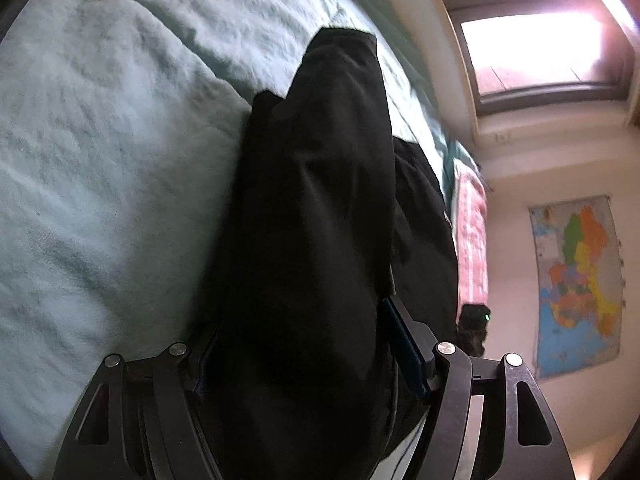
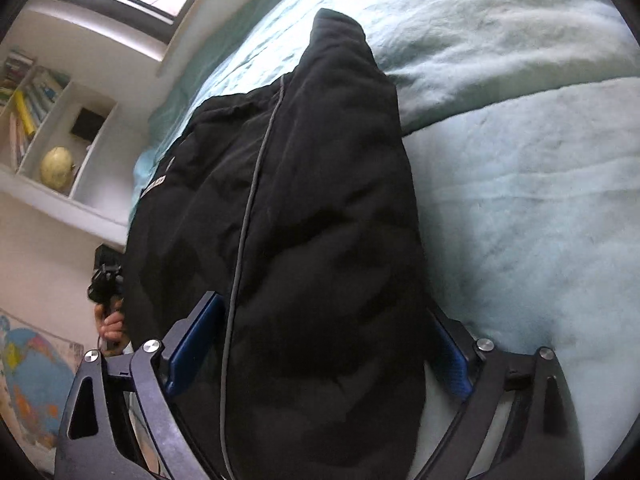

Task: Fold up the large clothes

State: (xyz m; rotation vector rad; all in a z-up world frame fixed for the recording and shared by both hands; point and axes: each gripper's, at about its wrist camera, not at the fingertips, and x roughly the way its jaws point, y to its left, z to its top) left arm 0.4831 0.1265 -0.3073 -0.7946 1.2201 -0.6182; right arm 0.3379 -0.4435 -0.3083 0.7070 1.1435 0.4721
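The black garment [image 1: 312, 208] — one large piece, the only clothing in view — lay stretched lengthwise across the bed [image 1: 100, 160], its far end rising to a rounded peak against the pale green bedding. In the right wrist view the same garment [image 2: 328, 220] showed one thin grey cord or seam line running down its length and a small patch of white lettering near its left edge, too blurred to read.

Two grippers were at work. The left gripper [image 1: 308, 344] held a thick bunch of the black fabric between its two fingers, the jaws standing fairly wide with the blue pads pressed against the cloth on either side. The right gripper [image 2: 320, 344] did likewise — its two blue-padded fingers sat against a bulky fold of the garment, with the jaws spread around it.

Each camera caught the other tool at the frame's edge: a dark device with one green light [image 1: 474, 320] beside the garment in the left wrist view, and a hand [image 2: 110, 326] gripping a black handle in the right wrist view.

Around the bed there was one window [image 1: 532, 48], one coloured wall map [image 1: 576, 280], one pink patterned cloth [image 1: 472, 240] at the bed's edge, and one white shelf unit [image 2: 60, 132] holding a row of books, a yellowish globe [image 2: 58, 168] and a dark box.
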